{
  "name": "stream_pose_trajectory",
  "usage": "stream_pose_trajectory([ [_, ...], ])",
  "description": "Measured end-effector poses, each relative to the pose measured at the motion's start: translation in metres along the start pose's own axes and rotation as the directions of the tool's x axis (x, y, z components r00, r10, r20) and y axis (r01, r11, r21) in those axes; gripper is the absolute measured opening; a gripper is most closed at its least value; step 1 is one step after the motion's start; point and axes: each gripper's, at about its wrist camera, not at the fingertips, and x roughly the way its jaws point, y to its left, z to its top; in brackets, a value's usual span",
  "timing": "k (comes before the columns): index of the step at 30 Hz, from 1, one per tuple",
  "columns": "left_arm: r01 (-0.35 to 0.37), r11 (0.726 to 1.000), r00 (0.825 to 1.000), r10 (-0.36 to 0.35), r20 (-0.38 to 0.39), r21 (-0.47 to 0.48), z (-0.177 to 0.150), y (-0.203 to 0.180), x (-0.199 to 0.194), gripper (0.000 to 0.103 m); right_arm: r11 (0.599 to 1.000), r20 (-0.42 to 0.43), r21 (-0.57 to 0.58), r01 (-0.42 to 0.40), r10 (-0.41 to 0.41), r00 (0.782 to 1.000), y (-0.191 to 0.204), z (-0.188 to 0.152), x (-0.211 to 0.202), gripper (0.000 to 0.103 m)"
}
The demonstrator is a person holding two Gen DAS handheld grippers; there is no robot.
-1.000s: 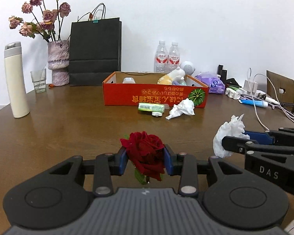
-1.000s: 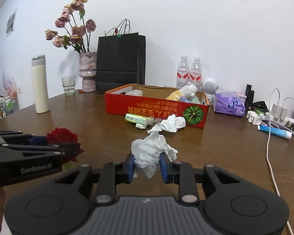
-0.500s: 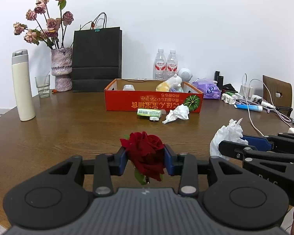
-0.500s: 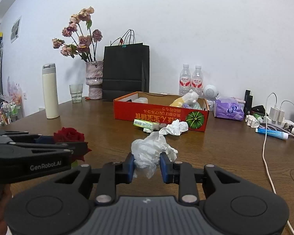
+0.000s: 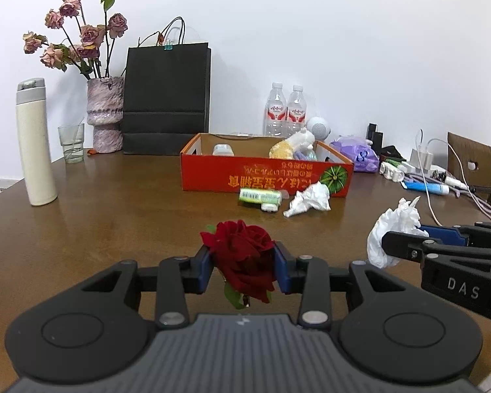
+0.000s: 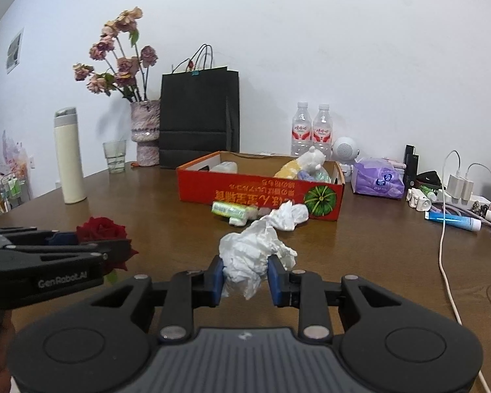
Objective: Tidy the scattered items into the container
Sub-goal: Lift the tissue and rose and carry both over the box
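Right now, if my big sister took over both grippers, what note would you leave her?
Left gripper: shut on the red rose, held above the table.
Right gripper: shut on a crumpled tissue, also above the table.
Red box: ahead, already holding a few items.
Left to do: drop the rose and tissue in the box, then fetch the second tissue and green packet lying in front of it.

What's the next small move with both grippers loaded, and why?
Probably carry both forward over the red box before releasing. The left gripper is shut on the red rose and the right gripper on a crumpled tissue, both short of the box. A second tissue and a green packet lie at its front wall.
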Motion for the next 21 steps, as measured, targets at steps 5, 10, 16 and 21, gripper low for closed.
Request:
stream_pose_trajectory([
  [5,0.012,1.000,1.000,-0.012,0.027,0.004,0.028,0.004,0.036,0.039,1.000,0.008,0.021,-0.004,0.004,1.000,-0.013,0.028,0.030,0.027],
  [10,0.040,0.999,0.999,-0.040,0.013,-0.011,0.054,0.010,0.088,0.039,1.000,0.024,0.017,0.010,-0.010,1.000,-0.022,0.061,0.077,0.027],
  [16,0.036,0.999,0.999,-0.036,0.004,-0.029,0.102,0.023,0.156,0.039,1.000,0.018,0.015,0.000,0.000,1.000,-0.035,0.103,0.146,0.028],
  [21,0.030,0.999,0.998,-0.031,-0.048,-0.020,0.164,0.037,0.227,0.039,0.998,-0.060,0.053,-0.037,0.040,0.997,-0.050,0.147,0.218,0.028],
])
